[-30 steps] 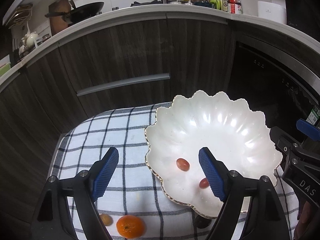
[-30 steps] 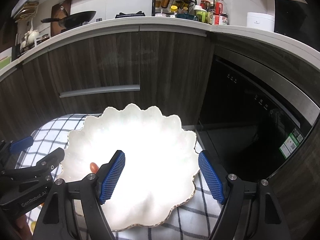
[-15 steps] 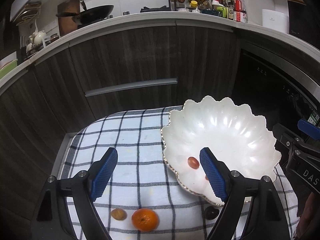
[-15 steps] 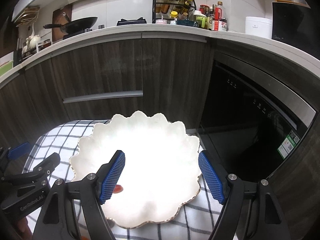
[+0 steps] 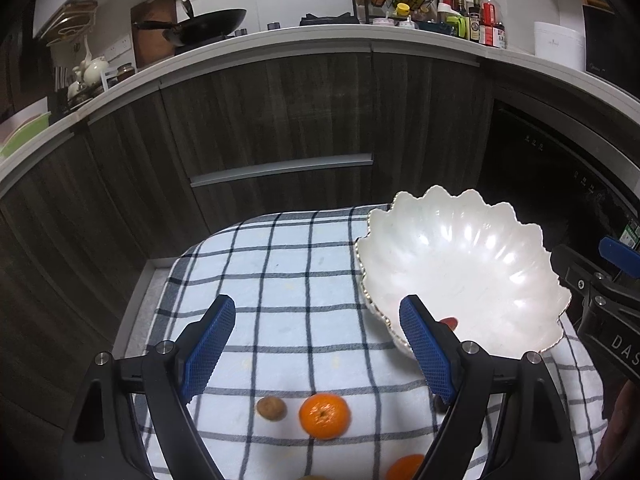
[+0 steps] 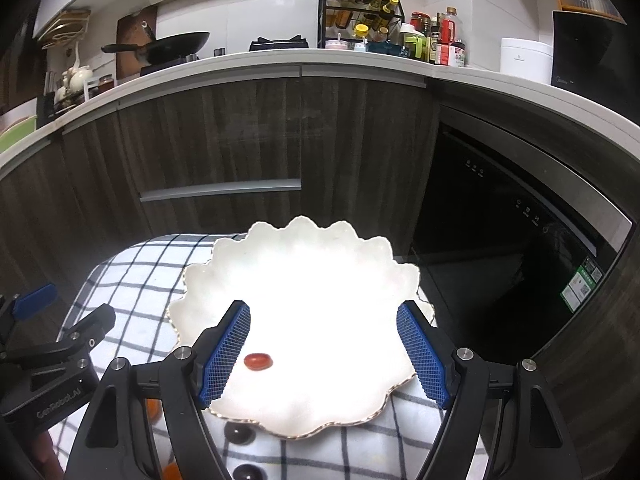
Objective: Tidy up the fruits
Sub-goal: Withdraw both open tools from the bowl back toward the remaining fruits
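A white scalloped bowl (image 5: pixel 472 272) sits on a checked cloth (image 5: pixel 288 280); it also shows in the right wrist view (image 6: pixel 320 280). A red grape (image 6: pixel 258 361) lies inside it, partly hidden in the left wrist view (image 5: pixel 450 322). An orange mandarin (image 5: pixel 324 416), a small brown fruit (image 5: pixel 271 408) and a second mandarin (image 5: pixel 405 467) lie on the cloth near the front. Two dark round fruits (image 6: pixel 239 435) lie in front of the bowl. My left gripper (image 5: pixel 316 348) is open and empty above the cloth. My right gripper (image 6: pixel 323 356) is open and empty above the bowl.
Dark wood cabinets with a metal handle (image 5: pixel 280 168) stand behind the table. A black oven front (image 6: pixel 512 232) is at the right. The counter above holds a wok (image 5: pixel 208 24) and bottles (image 5: pixel 472 20).
Both grippers have pulled back and up from the bowl. The left one has shifted left, bringing the mandarin and brown fruit further into view. Both stay open.
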A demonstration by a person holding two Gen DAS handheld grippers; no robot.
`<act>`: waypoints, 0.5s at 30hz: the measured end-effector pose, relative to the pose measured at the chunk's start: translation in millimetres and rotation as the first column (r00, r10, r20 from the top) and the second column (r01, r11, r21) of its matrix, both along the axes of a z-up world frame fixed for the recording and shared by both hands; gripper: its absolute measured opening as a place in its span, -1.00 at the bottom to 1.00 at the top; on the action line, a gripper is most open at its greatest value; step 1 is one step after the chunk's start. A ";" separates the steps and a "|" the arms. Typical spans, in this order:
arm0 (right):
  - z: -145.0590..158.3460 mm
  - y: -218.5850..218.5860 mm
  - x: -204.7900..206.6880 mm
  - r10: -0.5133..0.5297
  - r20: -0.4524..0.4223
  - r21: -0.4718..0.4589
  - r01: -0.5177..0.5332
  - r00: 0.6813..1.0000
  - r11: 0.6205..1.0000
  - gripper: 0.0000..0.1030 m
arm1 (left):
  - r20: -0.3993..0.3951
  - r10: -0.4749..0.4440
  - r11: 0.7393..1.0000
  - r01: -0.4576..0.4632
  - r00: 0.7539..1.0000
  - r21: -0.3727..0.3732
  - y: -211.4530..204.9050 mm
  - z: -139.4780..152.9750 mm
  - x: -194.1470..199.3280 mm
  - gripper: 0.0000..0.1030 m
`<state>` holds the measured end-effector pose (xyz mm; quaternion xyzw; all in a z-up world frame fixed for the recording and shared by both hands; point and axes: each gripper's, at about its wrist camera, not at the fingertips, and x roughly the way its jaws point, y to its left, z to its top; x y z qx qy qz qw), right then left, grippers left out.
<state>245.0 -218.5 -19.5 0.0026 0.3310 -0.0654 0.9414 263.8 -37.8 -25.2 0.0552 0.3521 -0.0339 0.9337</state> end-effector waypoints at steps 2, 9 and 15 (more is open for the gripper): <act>0.4 2.3 -2.0 0.002 0.000 0.002 -0.002 1.000 1.000 0.49 | -0.001 0.008 1.000 -0.008 1.000 0.002 3.3 0.1 -3.3 0.64; 0.6 9.5 -9.1 0.018 0.001 0.006 -0.018 1.000 1.000 0.49 | -0.013 0.020 1.000 -0.020 1.000 -0.003 15.0 -0.7 -15.7 0.64; 0.0 16.4 -16.0 0.032 0.000 0.008 -0.032 0.999 0.999 0.49 | -0.010 0.027 1.000 -0.027 1.000 -0.003 21.3 -0.4 -26.3 0.64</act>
